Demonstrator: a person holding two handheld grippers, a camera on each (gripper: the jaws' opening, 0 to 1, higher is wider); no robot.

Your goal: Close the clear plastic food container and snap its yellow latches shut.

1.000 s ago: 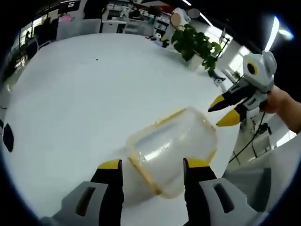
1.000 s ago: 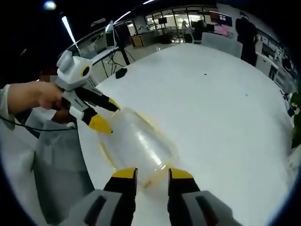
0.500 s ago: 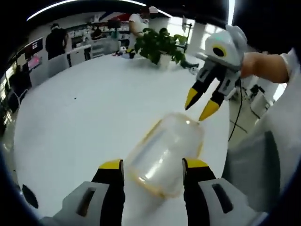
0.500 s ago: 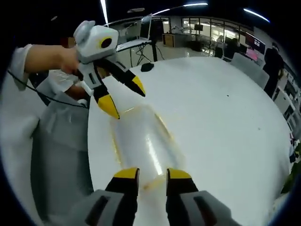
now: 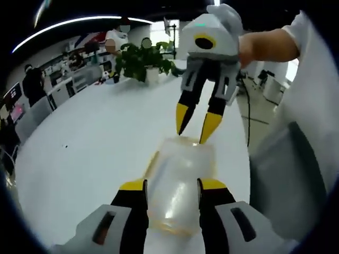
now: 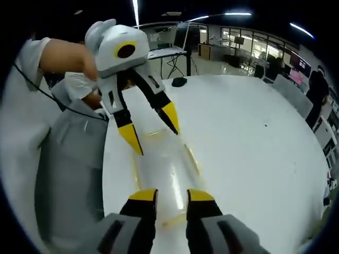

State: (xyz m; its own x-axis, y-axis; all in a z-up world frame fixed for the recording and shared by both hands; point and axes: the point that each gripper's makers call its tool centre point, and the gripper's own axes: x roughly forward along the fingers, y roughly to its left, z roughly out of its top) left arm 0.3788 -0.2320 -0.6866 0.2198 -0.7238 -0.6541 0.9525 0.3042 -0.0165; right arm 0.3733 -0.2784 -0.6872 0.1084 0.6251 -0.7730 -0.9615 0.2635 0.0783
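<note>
Right now clear container (image 5: 177, 185) lies on white surface (image 5: 90, 143), betw. both grippers. Left gripper (image 5: 172, 185): jaws part-open, straddling container's near end, contact w/ sides unclear. Right gripper (image 6: 170, 194): jaws narrow gap, tips at container's opposite end; grip can't tell. Potted plant (image 5: 140, 61) at far edge.

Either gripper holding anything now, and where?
Both straddle the container at opposite ends, fingers open; the left gripper looks to pinch its sides, though contact cannot be confirmed.
</note>
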